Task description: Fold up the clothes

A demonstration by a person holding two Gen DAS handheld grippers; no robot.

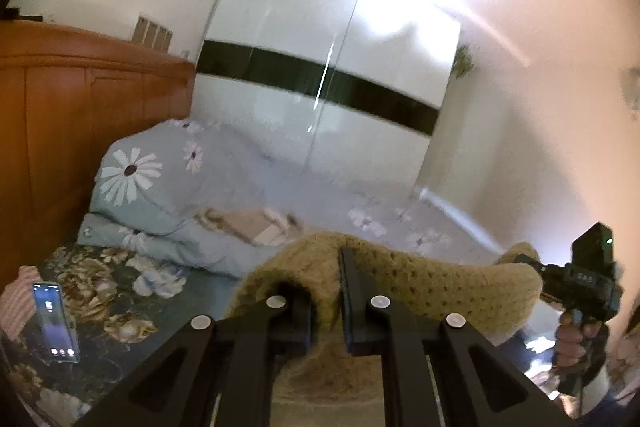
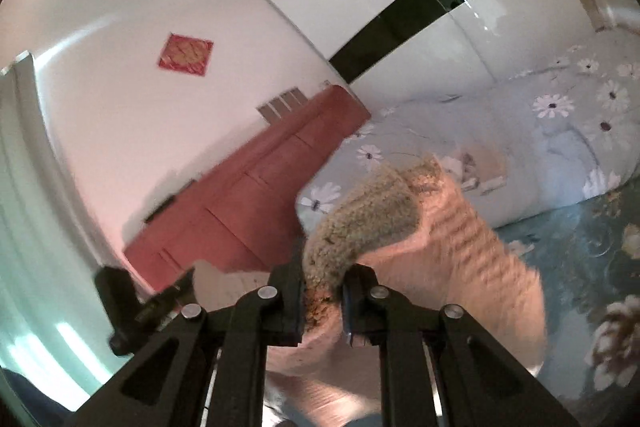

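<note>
A tan open-knit garment [image 1: 440, 287] hangs stretched in the air above the bed between both grippers. My left gripper [image 1: 324, 279] is shut on one end of it, and the knit bunches over the fingers. At the right of the left wrist view, a hand holds my right gripper [image 1: 524, 263], which is shut on the other end. In the right wrist view the right gripper [image 2: 326, 267] pinches the olive-tan knit [image 2: 368, 219], and a peach ribbed part [image 2: 472, 259] droops below it. The left gripper [image 2: 176, 287] shows dark at the lower left.
Below lies a bed with a dark floral sheet [image 1: 120, 307] and a folded pale-blue daisy duvet [image 1: 168, 195] with beige clothes [image 1: 248, 223] on it. A phone on a stand [image 1: 54, 323] stands at the left beside a pink striped cloth [image 1: 18, 299]. A wooden headboard [image 1: 80, 115] and a white wardrobe [image 1: 320, 107] stand behind.
</note>
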